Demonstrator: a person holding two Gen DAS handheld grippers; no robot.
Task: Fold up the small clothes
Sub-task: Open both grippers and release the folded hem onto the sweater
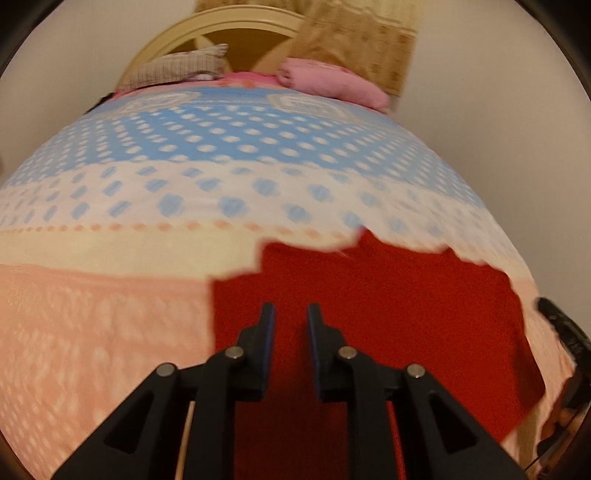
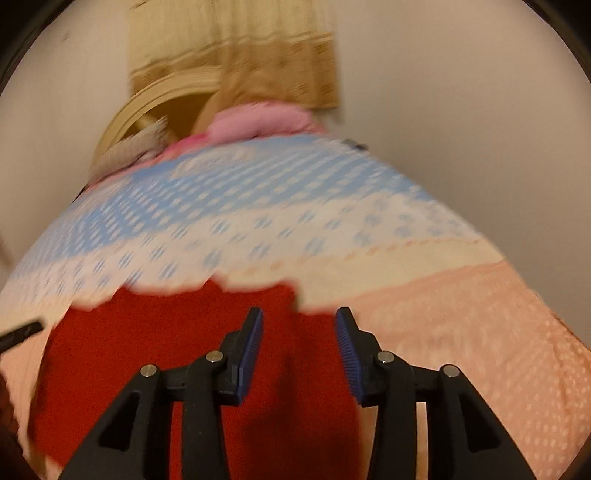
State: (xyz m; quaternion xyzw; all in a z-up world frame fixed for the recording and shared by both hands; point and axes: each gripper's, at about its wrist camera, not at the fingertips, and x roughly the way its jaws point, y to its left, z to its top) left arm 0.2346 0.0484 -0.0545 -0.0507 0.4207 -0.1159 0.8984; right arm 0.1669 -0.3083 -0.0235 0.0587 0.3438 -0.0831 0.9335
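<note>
A small red garment (image 1: 388, 306) lies spread flat on the bed's patterned sheet (image 1: 110, 314). My left gripper (image 1: 291, 314) hovers over the garment's left part, jaws open with a narrow gap and nothing between them. In the right wrist view the red garment (image 2: 166, 354) fills the lower left. My right gripper (image 2: 299, 319) is open wider, above the garment's right edge, and holds nothing. The other gripper shows as a dark shape at the right edge of the left wrist view (image 1: 565, 332) and at the left edge of the right wrist view (image 2: 20, 334).
The sheet has pink, cream and blue dotted bands. At the far end lie a pink folded cloth (image 1: 332, 83) and a checked cloth (image 1: 177, 68) by a cream headboard (image 1: 221, 22). A tan curtain (image 1: 354, 40) hangs behind. Plain walls flank the bed.
</note>
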